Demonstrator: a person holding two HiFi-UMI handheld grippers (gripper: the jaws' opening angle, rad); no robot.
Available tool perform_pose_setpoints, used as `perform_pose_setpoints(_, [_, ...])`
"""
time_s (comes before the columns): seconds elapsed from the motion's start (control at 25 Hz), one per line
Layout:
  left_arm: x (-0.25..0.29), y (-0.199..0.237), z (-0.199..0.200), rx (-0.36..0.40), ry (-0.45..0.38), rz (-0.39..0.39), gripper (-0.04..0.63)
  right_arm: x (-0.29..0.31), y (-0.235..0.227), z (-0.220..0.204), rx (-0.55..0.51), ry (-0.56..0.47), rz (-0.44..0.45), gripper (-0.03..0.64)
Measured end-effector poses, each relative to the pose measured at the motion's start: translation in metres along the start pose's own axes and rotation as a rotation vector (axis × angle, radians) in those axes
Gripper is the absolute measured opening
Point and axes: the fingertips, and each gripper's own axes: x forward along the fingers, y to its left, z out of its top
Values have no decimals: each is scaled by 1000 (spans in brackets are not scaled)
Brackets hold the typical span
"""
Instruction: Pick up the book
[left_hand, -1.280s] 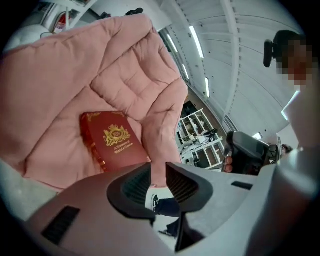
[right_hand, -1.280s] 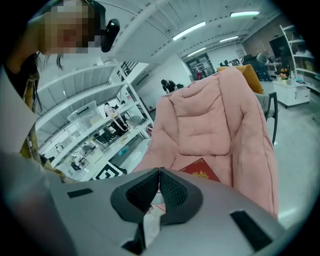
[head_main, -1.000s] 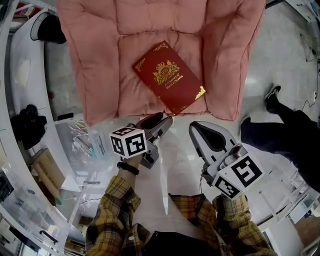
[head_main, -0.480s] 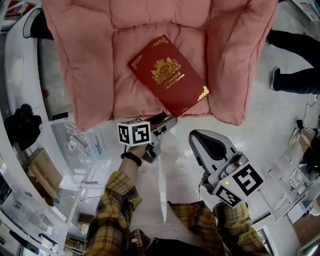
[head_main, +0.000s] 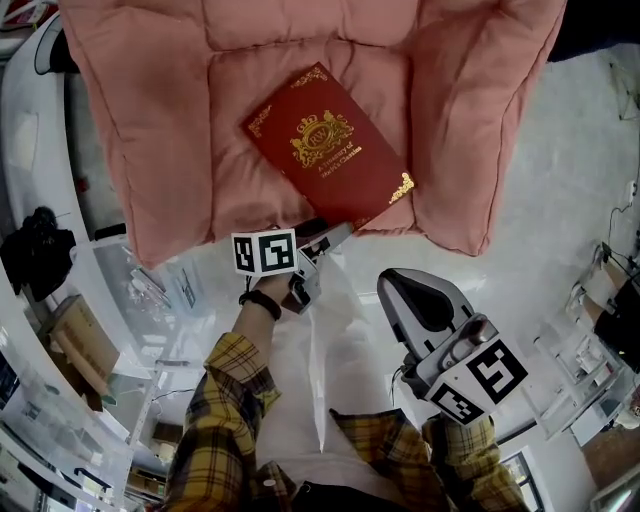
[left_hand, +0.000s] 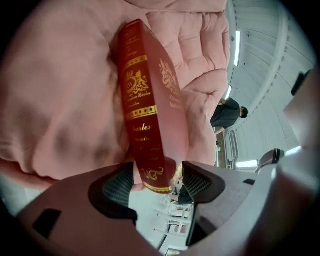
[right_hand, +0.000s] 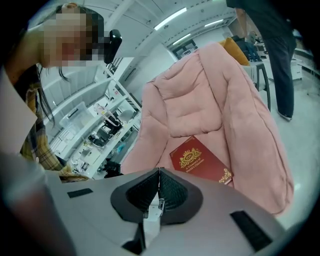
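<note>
Nearest the person, the right gripper hangs back over the pale floor, its fingers pressed together on nothing, well short of the chair. The left gripper has come down and forward to the front edge of the pink armchair, and its fingers have just been opening. They now stand spread wide on either side of the near corner of the red book. In the left gripper view the spine's lower end sits between the pads, and neither pad seems to press on it. The book lies flat and askew on the seat cushion, cover up, and is not yet lifted. The approach looks finished, so the next step is probably to push a little deeper and close on the corner. The grip would be shallow and the soft cushion may give under it.
</note>
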Motion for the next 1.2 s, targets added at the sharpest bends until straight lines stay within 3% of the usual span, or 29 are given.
perform_pose_setpoints(0.36, [5, -9, 11, -83, -60, -104, 296, -4, -3, -14, 28, 1, 6, 18])
perform_pose_setpoints(0.56, [8, -21, 12, -46, -68, -145, 296, -14, -1, -23, 36, -9, 0, 18])
perform_pose_setpoints(0.72, [17, -25, 18, -28, -73, -137, 296, -20, -5, -19, 41, -29, -12, 18])
perform_pose_setpoints(1.0, [28, -20, 38, -92, -157, -119, 296, -24, -14, -12, 51, -27, -20, 18])
perform_pose_setpoints(1.2, [35, -15, 41, -87, -174, -70, 296, -27, -19, -11, 56, -30, -24, 18])
